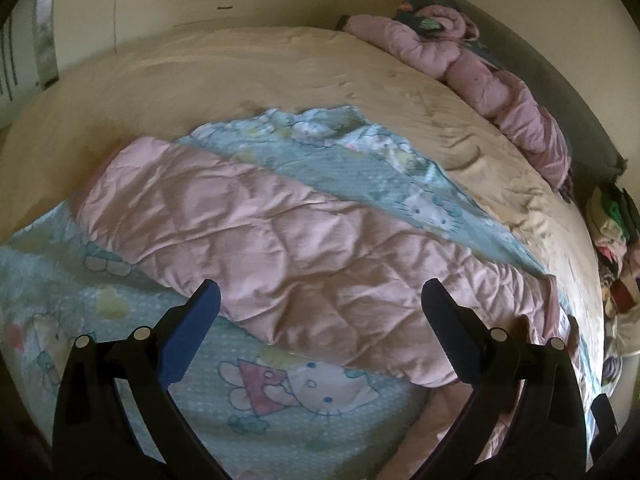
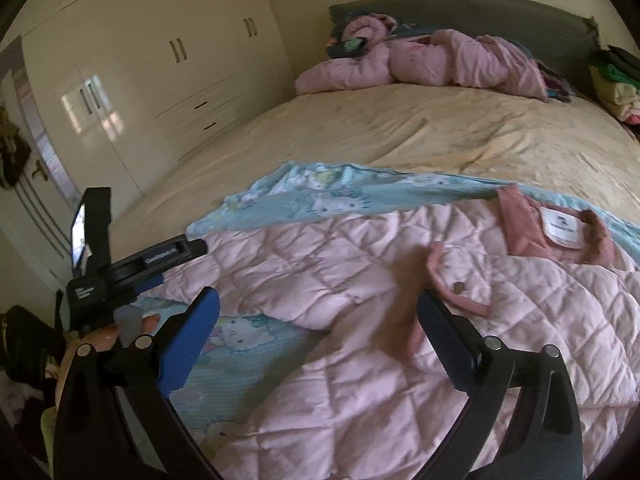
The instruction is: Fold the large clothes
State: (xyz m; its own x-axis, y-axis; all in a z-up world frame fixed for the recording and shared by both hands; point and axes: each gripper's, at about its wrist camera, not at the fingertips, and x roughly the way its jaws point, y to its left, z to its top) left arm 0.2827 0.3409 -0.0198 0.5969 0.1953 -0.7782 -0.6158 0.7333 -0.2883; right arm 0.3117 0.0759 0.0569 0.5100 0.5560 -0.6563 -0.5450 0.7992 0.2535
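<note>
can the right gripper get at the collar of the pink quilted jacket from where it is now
Probably yes. The right gripper is open above the pink quilted jacket, and the collar lies exposed ahead to its right on the bed, with nothing lying over it or between them.

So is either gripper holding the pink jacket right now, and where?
No. The left gripper and right gripper are both open above the pink quilted jacket, gripping nothing.
</note>
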